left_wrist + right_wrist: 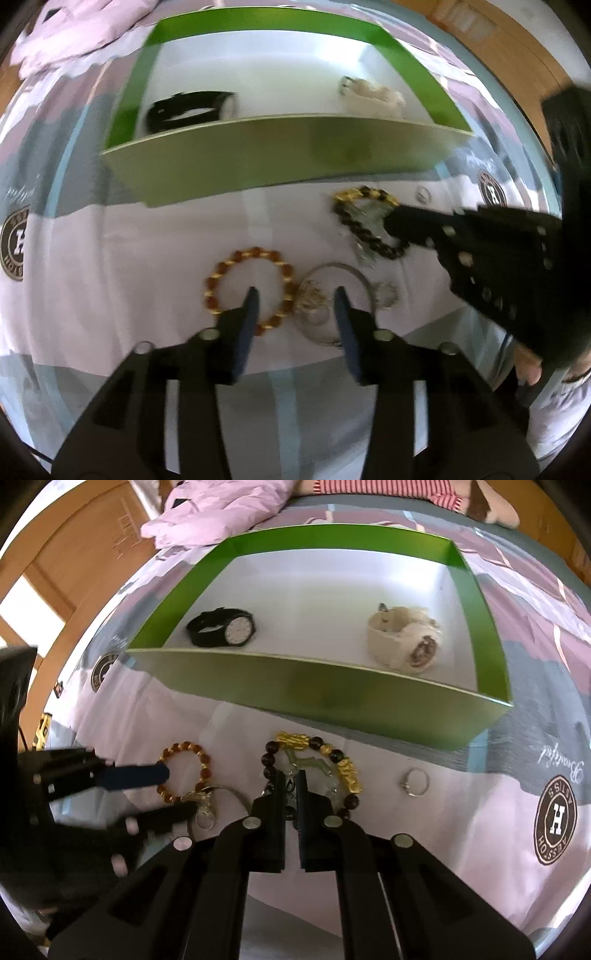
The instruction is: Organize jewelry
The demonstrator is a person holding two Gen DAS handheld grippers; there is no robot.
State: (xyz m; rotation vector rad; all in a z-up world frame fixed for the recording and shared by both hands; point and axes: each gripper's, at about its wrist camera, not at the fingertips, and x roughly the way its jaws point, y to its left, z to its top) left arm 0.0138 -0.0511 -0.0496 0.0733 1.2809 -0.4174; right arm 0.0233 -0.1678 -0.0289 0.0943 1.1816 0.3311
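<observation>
we are closing the right gripper [291,775] on the dark-and-gold bracelet [314,764] lying on the bed before the green box [484,590], left gripper [297,299] fingers wide over the amber bracelet [249,288], lift pending

left tongs [297,301] spread wide, straddling the amber bead bracelet [249,288] edge.

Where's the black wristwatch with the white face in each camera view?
Left wrist view: black wristwatch with white face, upper left, inside the green-walled box's left end.
Right wrist view: same watch, upper left of centre, same spot.
Shared landmark: the cream wristwatch at the box's right end.
</observation>
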